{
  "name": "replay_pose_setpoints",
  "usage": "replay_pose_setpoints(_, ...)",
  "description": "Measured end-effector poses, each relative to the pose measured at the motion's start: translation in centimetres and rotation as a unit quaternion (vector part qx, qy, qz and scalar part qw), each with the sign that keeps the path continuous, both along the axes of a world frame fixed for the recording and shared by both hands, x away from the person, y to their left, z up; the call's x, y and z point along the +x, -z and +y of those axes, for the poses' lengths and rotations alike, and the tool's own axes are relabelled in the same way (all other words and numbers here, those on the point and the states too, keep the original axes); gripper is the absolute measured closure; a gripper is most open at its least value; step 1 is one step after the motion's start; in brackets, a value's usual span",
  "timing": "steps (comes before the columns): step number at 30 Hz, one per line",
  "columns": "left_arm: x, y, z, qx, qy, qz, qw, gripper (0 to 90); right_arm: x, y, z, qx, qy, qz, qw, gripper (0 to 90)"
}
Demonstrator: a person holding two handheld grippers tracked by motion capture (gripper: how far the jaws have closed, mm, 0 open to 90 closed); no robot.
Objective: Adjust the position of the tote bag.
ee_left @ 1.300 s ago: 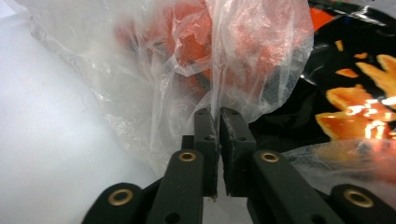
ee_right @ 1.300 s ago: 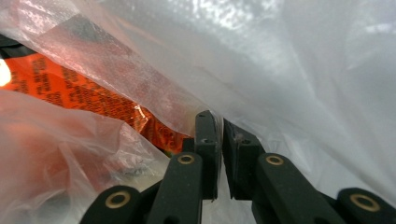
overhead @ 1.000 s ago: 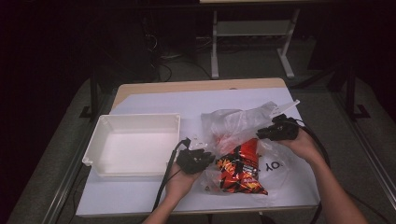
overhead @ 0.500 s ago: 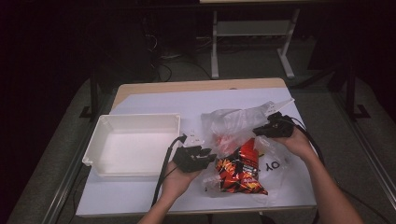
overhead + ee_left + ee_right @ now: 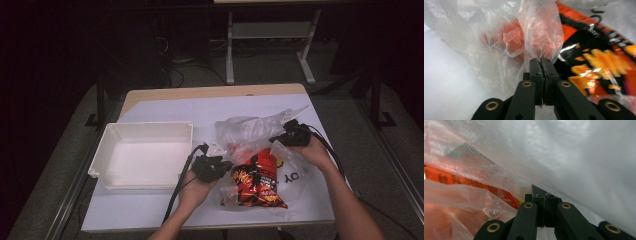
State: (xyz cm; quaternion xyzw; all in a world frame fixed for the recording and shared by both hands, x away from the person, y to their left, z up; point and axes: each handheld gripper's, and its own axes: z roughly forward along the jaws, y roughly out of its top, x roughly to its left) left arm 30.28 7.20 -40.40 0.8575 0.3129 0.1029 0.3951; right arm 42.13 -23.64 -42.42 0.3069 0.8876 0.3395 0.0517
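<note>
The table [image 5: 150, 220], under a white cover, carries an empty white tray [image 5: 142, 156] on its left half and, well apart to the right, a clear plastic bag [image 5: 250, 132] with a red-and-black snack packet [image 5: 257, 182] lying partly inside it. The bag sits right of centre, its crumpled mouth toward the far side and the packet's lower end poking out toward the near edge, so the packet's long axis runs roughly from far to near, tilted a little to the right. The film looks thin, limp and slippery; it will likely stretch and slide rather than lift as a body, so a pinch on a gathered fold near the mouth is the sensible hold. The packet seems light and crinkly, probably air-puffed, and a hard squeeze could crush what is in it. The left gripper [image 5: 540, 61] has just been closing and now stands clamped on a bunched fold of the bag film, at the bag's left side. The right gripper [image 5: 543, 192] has likewise been closing; its jaws meet with film pinched between them at the bag's right edge.
</note>
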Motion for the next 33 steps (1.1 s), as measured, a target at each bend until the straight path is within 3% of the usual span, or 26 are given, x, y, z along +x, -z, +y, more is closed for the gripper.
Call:
replay_pose_setpoints(6, 0.7, 1.1, 0.1, 0.008, -0.012, 0.005, 0.9999, 90.0, 0.4, 0.6, -0.1, -0.005, 0.005, 0.007, 1.0000, 89.7)
replay_pose_setpoints(10, 0.9, 1.6, -0.2, 0.011, -0.003, 0.020, 0.9997, 90.0, 0.5, 1.0, -0.2, -0.006, 0.002, 0.010, 0.9999, 89.7)
replay_pose_setpoints(16, 1.2, 2.2, -0.3, 0.022, -0.006, 0.028, 0.9994, 90.0, 0.4, 1.5, -0.2, -0.003, 0.002, 0.018, 0.9998, 89.7)
replay_pose_setpoints(22, 1.4, 2.7, 0.1, 0.008, -0.008, 0.037, 0.9993, 90.0, 0.1, 1.8, -0.3, 0.000, 0.001, 0.018, 0.9998, 89.7)
replay_pose_setpoints(33, 1.5, 3.5, -0.1, 0.015, -0.009, 0.041, 0.9990, 90.0, 0.0, 2.0, -0.6, 0.011, 0.005, 0.023, 0.9997, 89.8)
